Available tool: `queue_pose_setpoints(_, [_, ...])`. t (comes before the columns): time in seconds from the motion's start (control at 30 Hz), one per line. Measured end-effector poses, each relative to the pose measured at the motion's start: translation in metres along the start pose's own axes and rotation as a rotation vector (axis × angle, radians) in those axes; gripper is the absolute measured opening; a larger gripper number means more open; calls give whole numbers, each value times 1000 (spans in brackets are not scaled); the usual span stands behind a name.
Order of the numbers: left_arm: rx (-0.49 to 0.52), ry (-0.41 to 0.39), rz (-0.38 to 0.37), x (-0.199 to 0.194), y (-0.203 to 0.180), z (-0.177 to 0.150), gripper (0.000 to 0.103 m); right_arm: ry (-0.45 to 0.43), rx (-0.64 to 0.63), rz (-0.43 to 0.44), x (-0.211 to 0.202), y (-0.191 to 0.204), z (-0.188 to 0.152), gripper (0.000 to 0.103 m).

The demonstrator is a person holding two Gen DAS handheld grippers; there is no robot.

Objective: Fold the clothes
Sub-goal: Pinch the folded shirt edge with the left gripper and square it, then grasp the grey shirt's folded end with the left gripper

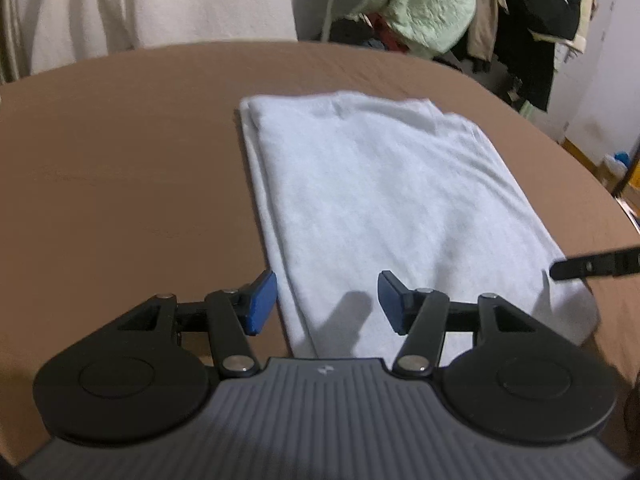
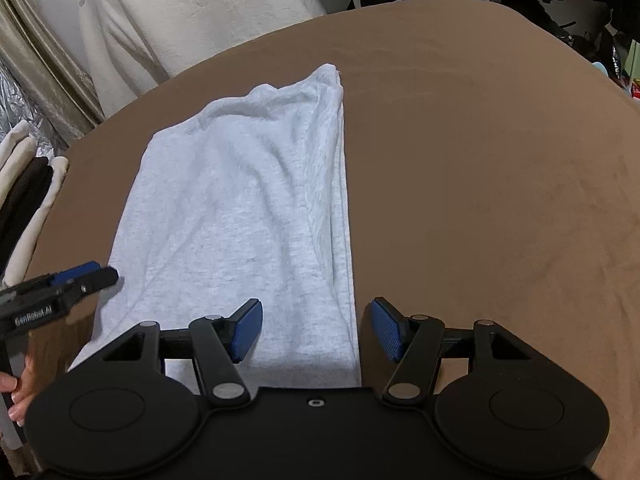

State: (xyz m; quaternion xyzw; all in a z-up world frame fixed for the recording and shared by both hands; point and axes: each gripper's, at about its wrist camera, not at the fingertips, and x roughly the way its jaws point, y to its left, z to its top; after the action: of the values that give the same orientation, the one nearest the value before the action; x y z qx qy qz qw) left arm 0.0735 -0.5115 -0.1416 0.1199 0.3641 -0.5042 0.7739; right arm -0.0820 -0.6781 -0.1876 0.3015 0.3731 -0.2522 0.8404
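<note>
Near hem of pale grey garment (image 1: 384, 200) hidden behind both grippers. Left gripper (image 1: 327, 304) gaping over its near-left corner; right gripper (image 2: 316, 330) gaping, straddling right edge.

We saw the left hand-held gripper (image 1: 327, 302): matte black linkage arms, silver rivets, blue ribbed pads (image 1: 262, 302), a grey ridged body. The right hand-held gripper (image 2: 316, 330) matched, its body black. Bare fingers (image 2: 18, 394) showed pale nails.

Bare brown bedcover (image 2: 480, 160) lies open on both sides of the folded pale garment (image 2: 240, 208). Hanging clothes (image 1: 432, 4) crowd the far edge; stacked fabric (image 2: 24, 200) sits beside the left edge.
</note>
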Motion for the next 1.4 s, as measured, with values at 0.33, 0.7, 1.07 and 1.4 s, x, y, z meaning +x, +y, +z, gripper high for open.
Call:
queue_pose_setpoints(0.33, [-10,-44,18,-5,2,-2,39,9,-6,0,-1,0,-1,65])
queue_pose_setpoints(0.7, [-5,-10,-16,-2,3,-2,39,15,-11,0,2,0,-1,65])
queue_pose_setpoints(1.07, [-298,32,-195,16,44,0,39,24,-20,-3,4,0,-1,65])
queue_pose_setpoints(1.4, [-112,-164,-75,-6,16,13,3,49,-52,-2,10,4,-5,65])
